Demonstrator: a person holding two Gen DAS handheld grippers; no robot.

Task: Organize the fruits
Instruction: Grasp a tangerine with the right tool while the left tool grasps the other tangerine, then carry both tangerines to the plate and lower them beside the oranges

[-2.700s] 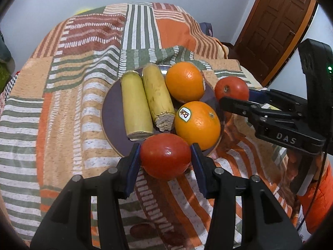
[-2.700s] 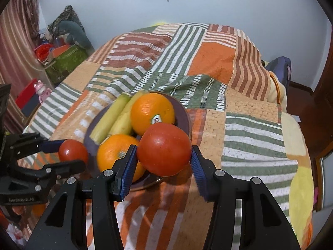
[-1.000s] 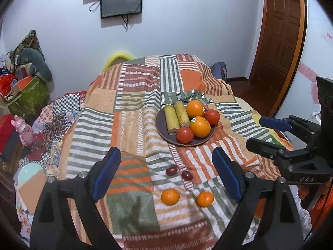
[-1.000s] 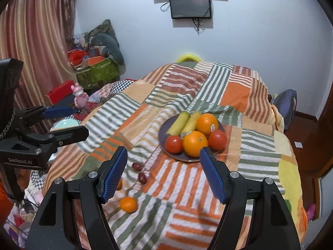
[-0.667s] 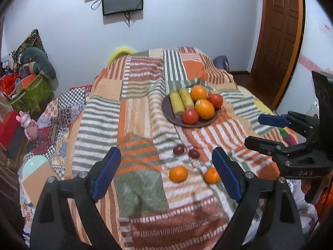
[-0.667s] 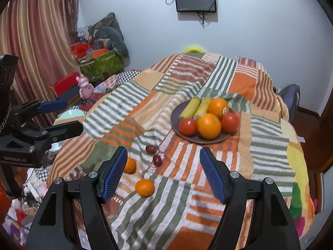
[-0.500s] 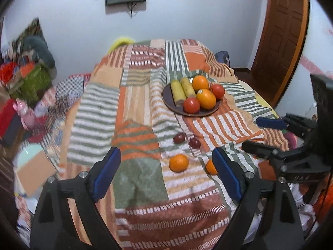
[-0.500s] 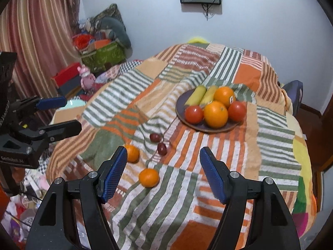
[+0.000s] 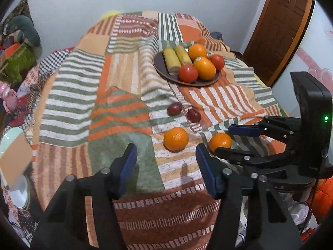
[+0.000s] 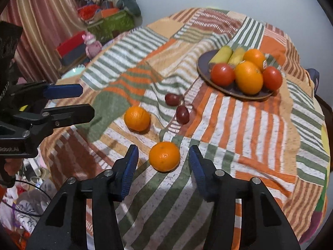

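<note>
A dark plate (image 9: 164,74) (image 10: 203,70) on the striped bedspread holds two bananas, two oranges and two tomatoes. Two small oranges and two dark red plums lie loose in front of it. My left gripper (image 9: 166,164) is open and empty, just short of the left small orange (image 9: 175,139) (image 10: 137,118). My right gripper (image 10: 163,167) is open, its fingers either side of the right small orange (image 10: 164,156) (image 9: 220,142) without touching it. The plums (image 9: 174,108) (image 10: 182,114) lie between the oranges and the plate.
The bedspread (image 9: 116,95) drapes over the bed's near and side edges. A wooden door (image 9: 278,20) stands at the back right. Boxes, bags and a pink toy (image 10: 91,41) clutter the floor at the left.
Both grippers let go of the tomatoes on the plate, pulled back, then came down and forward to the small oranges. The right gripper now straddles one orange.
</note>
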